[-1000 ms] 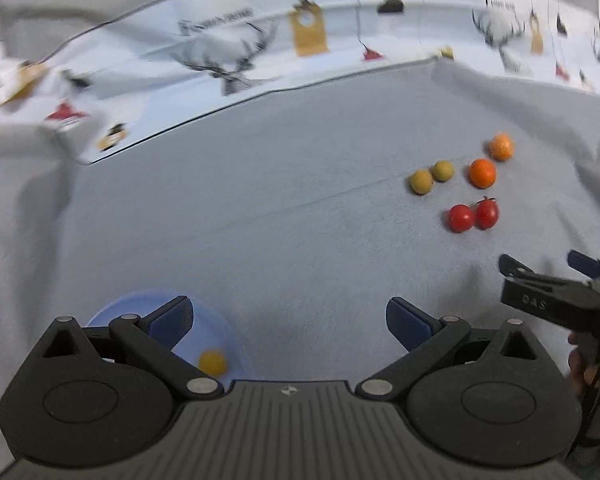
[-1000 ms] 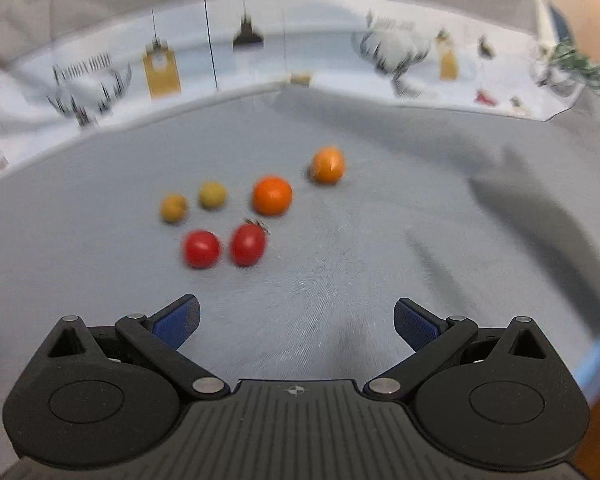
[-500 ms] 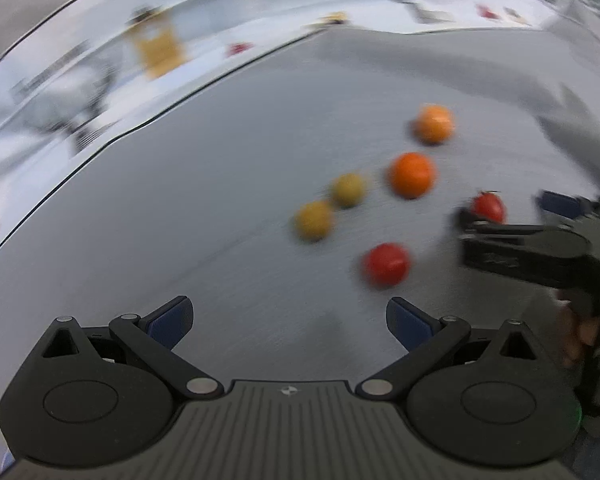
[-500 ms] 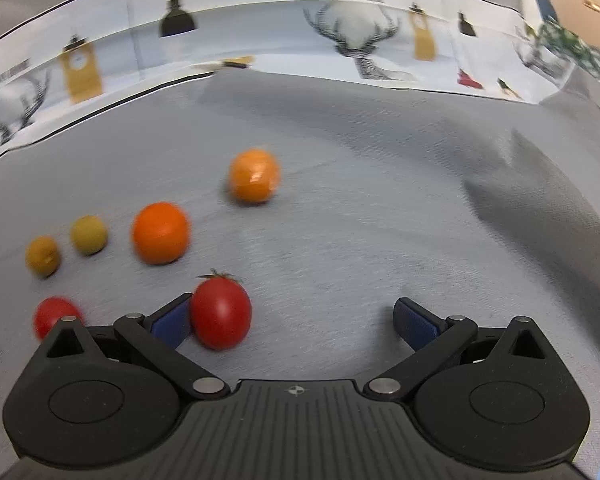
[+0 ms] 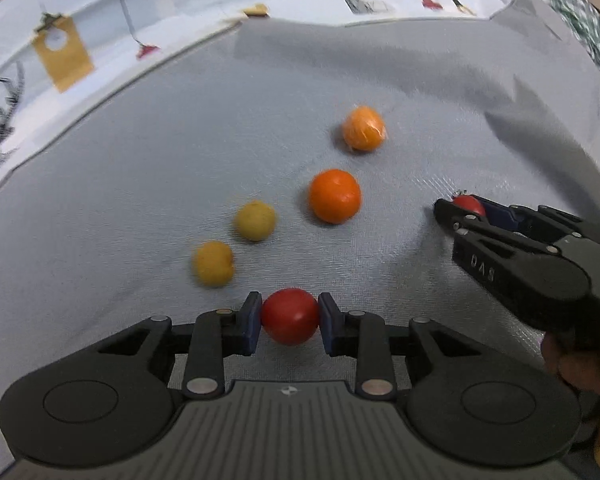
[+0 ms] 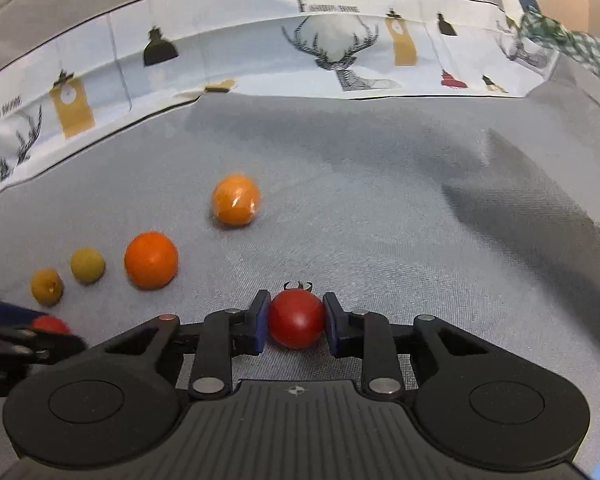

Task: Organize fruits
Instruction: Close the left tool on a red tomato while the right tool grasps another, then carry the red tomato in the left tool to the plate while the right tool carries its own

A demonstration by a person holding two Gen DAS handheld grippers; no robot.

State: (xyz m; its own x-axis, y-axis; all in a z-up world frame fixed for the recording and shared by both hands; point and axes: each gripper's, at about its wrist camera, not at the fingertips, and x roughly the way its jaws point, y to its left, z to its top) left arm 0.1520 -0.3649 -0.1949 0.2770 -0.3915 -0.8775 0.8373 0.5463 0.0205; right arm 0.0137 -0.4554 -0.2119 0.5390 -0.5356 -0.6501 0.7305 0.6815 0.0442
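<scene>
My left gripper [image 5: 289,312] is closing, and its blue pads press on a plain red tomato [image 5: 290,326] that rests on the grey cloth [image 5: 140,160]. My right gripper [image 6: 296,316] is shut on a second red tomato [image 6: 296,322], which has a dark stem. In the left wrist view the right gripper [image 5: 462,206] reaches in from the right with that tomato [image 5: 467,203]. Beyond lie two oranges [image 5: 335,196] [image 5: 363,127]. Left of them sit two small yellow fruits [image 5: 255,220] [image 5: 213,263]. The left gripper [image 6: 40,334] shows at the right wrist view's left edge.
A white printed cloth with deer and tags [image 6: 340,48] runs along the back of the grey cloth. A green checked fabric [image 6: 572,40] lies at the far right. A person's hand [image 5: 572,364] holds the right gripper. A fold casts a shadow at the right [image 6: 520,200].
Both grippers came down onto the two red tomatoes and went from wide open to closed around them. The blue bowl with a yellow fruit has left the left wrist view.
</scene>
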